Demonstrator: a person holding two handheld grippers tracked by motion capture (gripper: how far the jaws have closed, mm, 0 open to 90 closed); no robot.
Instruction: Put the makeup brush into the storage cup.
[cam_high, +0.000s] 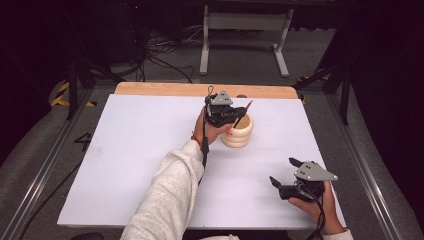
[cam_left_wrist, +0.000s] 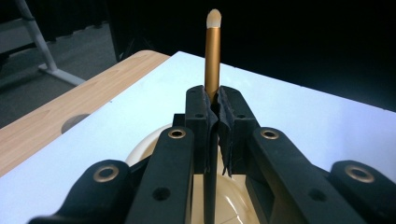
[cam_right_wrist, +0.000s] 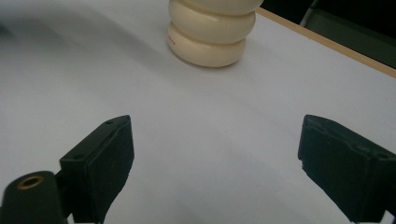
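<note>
- Gold-coloured and slim, the brush is sitting pinched between the black pads of the left gripper, whose jaws are pressing together on its shaft; its pale tip is pointing up and away beyond the pads.
- In the high view the left gripper is hanging just over the cream holder, with the brush leaning out across the rim.
- The dark lower end of the brush is running down toward the holder's opening; whether it is already touching the inside I cannot tell.
- Judging by that, the pick-up is looking done and the drop into the holder is looking under way, with the release not yet made.
- The cream holder, a ribbed, stacked-ring pot, is standing upright on the white board; nothing else is showing inside it, though most of its interior is hidden.
- The right gripper is resting well apart at the near corner, its jaws spread wide with nothing between them.
- Wooden table edge is lying beyond the board.
</note>
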